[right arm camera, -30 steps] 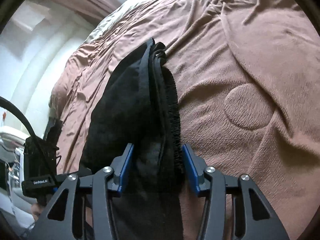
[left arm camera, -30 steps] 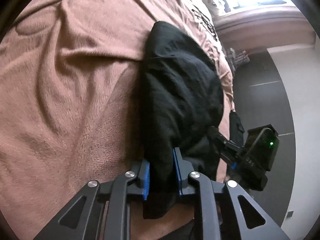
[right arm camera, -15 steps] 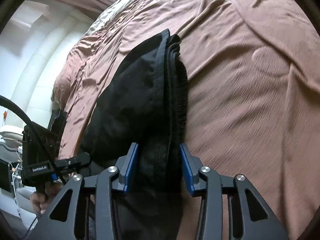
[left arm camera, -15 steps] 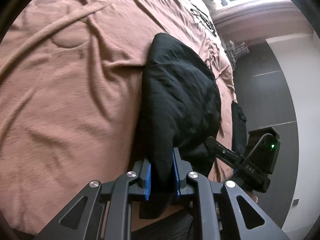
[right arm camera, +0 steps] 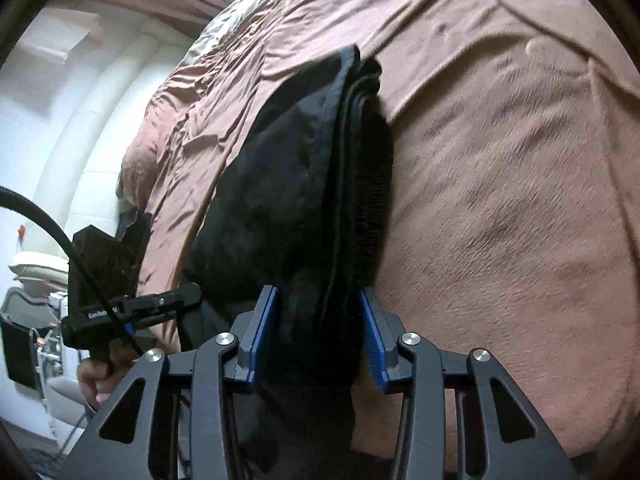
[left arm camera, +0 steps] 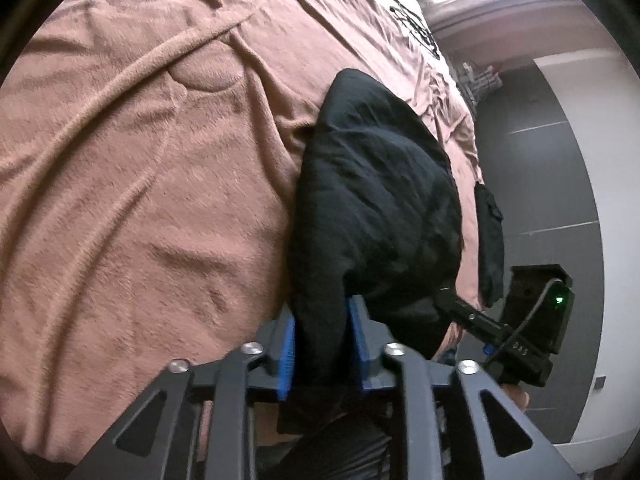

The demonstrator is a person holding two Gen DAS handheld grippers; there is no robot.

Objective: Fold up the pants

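Two hand-held grippers in view, both engaged on one pair of black pants point(left arm camera: 372, 208) lying folded on a bed under a brown blanket point(left arm camera: 140, 200). Left hand-held gripper point(left arm camera: 322, 344): blue pads point(left arm camera: 287, 356) set either side of a narrow bunch of black cloth at the near end of the garment; jaws just opened somewhat wider, cloth between them, left pad apparently on the fabric, contact at the right pad not clear enough to confirm. Right hand-held gripper point(right arm camera: 316, 336): blue pads point(right arm camera: 262, 332) pinching a thicker stack of layers, with a ribbed edge point(right arm camera: 374, 184) on the right side of the stack and hemmed edges beside it. Pants folded into a long dark bundle, far end resting on the blanket, near end raised into both sets of jaws. Blanket creased, with a round stitched patch point(left arm camera: 208, 76) showing beyond the bundle. Opposite device visible in each view: right one at the lower right of the left wrist view, green light point(left arm camera: 559, 300) lit; left one at the lower left of the right wrist view, black cable point(right arm camera: 48, 224) attached, a person's hand point(right arm camera: 94, 376) around its grip. Grey floor point(left arm camera: 540, 184) and white wall beyond the bed edge.
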